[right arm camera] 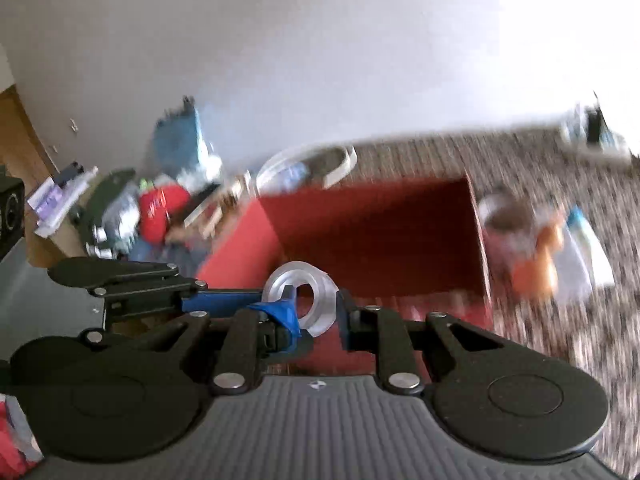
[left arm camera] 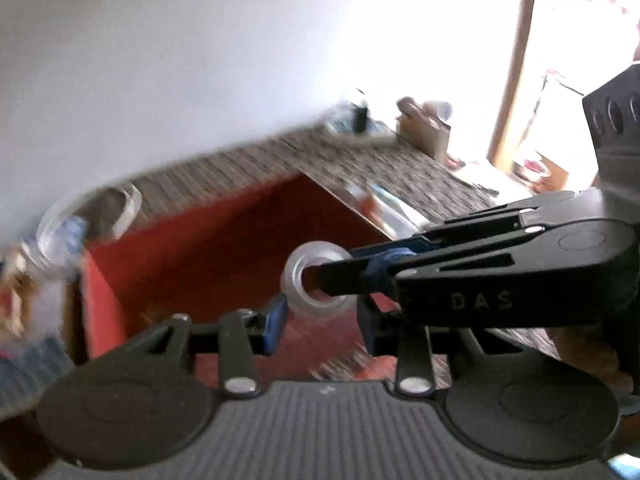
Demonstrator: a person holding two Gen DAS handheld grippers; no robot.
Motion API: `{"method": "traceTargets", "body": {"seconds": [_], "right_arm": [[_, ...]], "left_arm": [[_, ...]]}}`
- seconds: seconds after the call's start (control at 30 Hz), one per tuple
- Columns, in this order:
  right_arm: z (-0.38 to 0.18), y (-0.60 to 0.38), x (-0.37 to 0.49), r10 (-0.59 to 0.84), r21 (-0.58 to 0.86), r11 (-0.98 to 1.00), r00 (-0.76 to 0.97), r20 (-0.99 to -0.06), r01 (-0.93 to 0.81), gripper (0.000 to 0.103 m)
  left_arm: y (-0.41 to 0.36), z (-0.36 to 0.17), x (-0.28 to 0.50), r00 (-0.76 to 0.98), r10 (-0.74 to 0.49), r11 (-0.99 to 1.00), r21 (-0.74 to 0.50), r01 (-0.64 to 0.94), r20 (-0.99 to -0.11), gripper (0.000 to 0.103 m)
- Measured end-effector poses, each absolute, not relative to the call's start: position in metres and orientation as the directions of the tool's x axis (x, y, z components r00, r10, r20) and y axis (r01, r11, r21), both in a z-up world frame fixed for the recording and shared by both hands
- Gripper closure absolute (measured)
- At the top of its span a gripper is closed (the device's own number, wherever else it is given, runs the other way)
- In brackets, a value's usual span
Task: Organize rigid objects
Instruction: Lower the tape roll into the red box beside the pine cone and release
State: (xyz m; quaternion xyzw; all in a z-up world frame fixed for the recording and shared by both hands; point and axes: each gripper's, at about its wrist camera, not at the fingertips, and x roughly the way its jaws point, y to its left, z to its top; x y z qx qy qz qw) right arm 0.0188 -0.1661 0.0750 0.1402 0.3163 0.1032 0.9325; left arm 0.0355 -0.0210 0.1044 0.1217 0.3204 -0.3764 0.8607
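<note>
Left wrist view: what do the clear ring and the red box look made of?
The ring looks like clear, glossy plastic, possibly a roll of tape: red shows through it and its rim glints. The red box looks like matte card or board, with flat, dull walls; the blur leaves that open.

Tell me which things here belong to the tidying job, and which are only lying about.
Job: clear ring, held by left gripper and right gripper; probably red box.
Lying about: clear tub, orange jar, carton.
</note>
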Motion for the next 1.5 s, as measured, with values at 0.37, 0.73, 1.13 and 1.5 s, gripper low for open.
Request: {"method": "traceTargets", "body": {"seconds": [0.37,0.73,1.13,1.5], "right_arm": [[0.022,-0.136,0.157,0.406,0.389,0.908,0.555,-0.726,-0.155,0.101],[-0.022,-0.125,0.198,0.491,0.445,0.871,0.324,-0.809,-0.210,0.101],[-0.029,-0.123,0.210,0.495,0.459,0.868,0.260,-0.829,-0.190,0.097],[-0.034,-0.135,0.214,0.532,0.520,0.846,0.258,-0.807,-0.117,0.094]], "left_arm": [[-0.007,0.049,0.145,0.466,-0.343,0.805,0.001,0.594,-0.816,0.068],[0.002,0.008,0.163,0.412,-0.253,0.847,0.005,0.532,-0.875,0.067],[0.001,0.003,0.167,0.419,-0.259,0.851,-0.001,0.525,-0.870,0.063],[0.002,0.001,0.169,0.411,-0.271,0.852,-0.018,0.524,-0.870,0.055]]}}
